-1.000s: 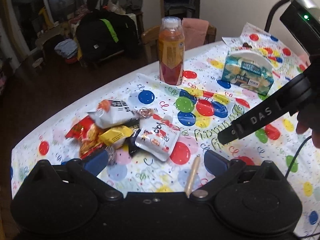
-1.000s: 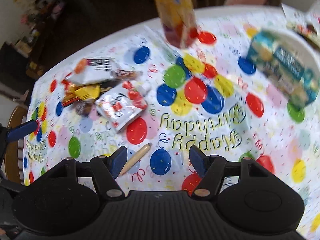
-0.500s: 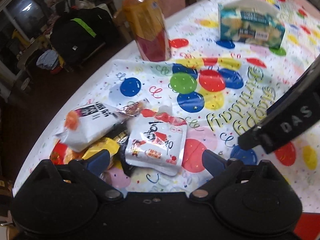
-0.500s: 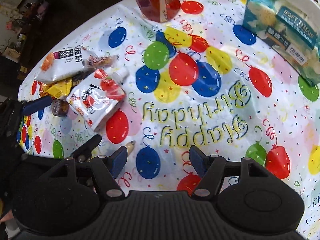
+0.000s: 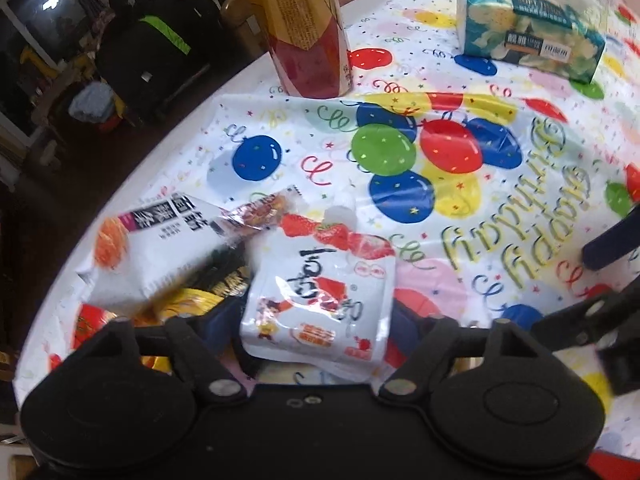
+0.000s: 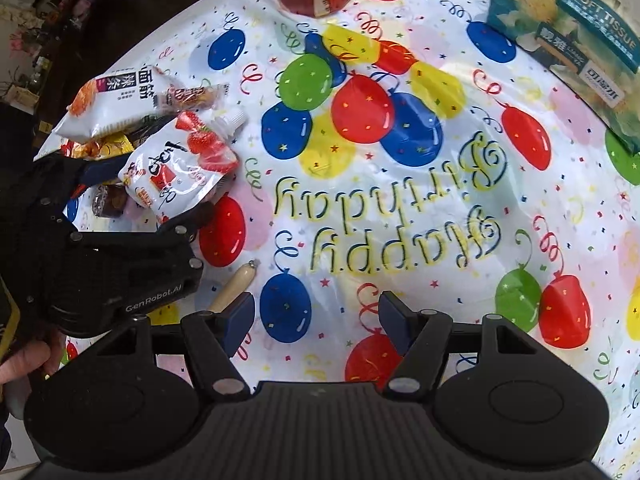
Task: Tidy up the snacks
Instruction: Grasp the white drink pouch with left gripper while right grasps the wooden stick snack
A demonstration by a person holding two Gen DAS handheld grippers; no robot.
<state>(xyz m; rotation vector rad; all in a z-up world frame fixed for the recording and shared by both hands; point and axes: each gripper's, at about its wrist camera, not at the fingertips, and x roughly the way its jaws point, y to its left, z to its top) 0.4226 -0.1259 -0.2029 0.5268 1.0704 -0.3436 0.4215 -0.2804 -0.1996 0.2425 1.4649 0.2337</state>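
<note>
A white strawberry drink pouch lies at the near edge of a snack pile, and my left gripper is open with one finger on each side of it. In the right wrist view the same pouch sits between the left gripper's fingers. Behind it lie a white spicy-strip bag, a small clear-wrapped sweet and yellow and red packets. My right gripper hangs open over the balloon tablecloth, holding nothing. A tan sausage stick lies by its left finger.
A tall orange drink bottle stands at the back of the table, with a soft tissue pack to its right. The table edge curves close behind the pile. Beyond it are a chair and dark bags on the floor.
My left gripper has moved forward and down until its fingers straddle the strawberry pouch. The right gripper has drifted forward over the cloth and stays open.
</note>
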